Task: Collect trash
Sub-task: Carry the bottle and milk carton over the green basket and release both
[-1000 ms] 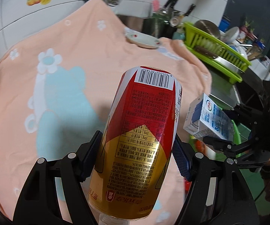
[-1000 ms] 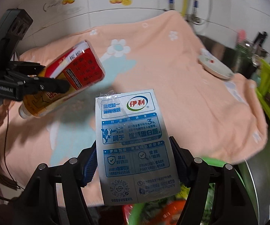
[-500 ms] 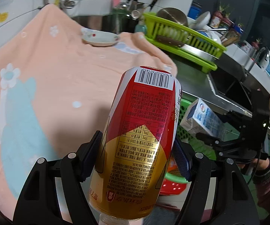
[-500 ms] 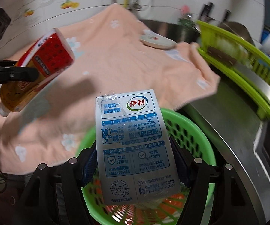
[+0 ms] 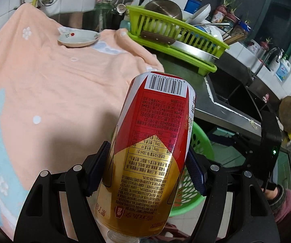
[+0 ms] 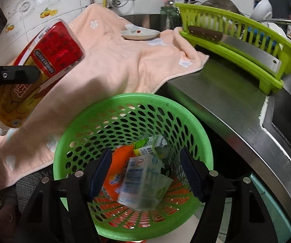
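My left gripper (image 5: pixel 147 162) is shut on a red and gold drink bottle (image 5: pixel 153 147), held in the air above the peach towel's edge; the bottle also shows at the left of the right wrist view (image 6: pixel 38 66). My right gripper (image 6: pixel 145 168) is open and empty, directly above the green perforated basket (image 6: pixel 80 121). A blue and white milk carton (image 6: pixel 139 184), blurred, is inside the basket among an orange wrapper (image 6: pixel 119 162) and a green carton (image 6: pixel 151 145). The basket's rim shows behind the bottle in the left wrist view (image 5: pixel 202 141).
A peach towel (image 5: pixel 54 85) covers the counter, with a small white dish (image 5: pixel 78 39) at its far end. A green dish rack (image 6: pixel 236 38) with a cleaver stands on the steel counter (image 6: pixel 226 93). A sink (image 5: pixel 232 95) lies to the right.
My right gripper has opened and let go of the milk carton, which dropped into the green basket. My left gripper has carried the bottle further right, toward the basket.
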A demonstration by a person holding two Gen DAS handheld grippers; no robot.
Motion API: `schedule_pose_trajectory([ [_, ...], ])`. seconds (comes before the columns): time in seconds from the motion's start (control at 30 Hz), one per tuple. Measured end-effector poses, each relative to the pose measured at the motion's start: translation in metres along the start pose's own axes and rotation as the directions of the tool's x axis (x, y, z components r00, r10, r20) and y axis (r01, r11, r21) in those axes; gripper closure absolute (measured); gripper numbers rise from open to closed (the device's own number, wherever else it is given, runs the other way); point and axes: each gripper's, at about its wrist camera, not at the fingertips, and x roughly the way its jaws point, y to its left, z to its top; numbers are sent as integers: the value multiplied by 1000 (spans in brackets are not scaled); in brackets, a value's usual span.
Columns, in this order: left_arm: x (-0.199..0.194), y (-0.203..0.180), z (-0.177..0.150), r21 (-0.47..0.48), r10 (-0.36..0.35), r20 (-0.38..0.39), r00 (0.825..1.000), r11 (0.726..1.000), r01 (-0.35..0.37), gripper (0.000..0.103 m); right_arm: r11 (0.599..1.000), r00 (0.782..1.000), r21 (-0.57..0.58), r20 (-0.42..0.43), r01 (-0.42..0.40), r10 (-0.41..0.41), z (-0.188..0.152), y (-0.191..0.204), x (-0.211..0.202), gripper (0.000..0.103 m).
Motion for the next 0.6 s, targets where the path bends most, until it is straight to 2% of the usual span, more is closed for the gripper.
schedule_pose_trajectory([
  [0.6, 44, -17, 0, -85, -34, -55, 998, 996, 29, 32, 999, 999, 23, 41, -26, 25, -9, 0, -20, 34],
])
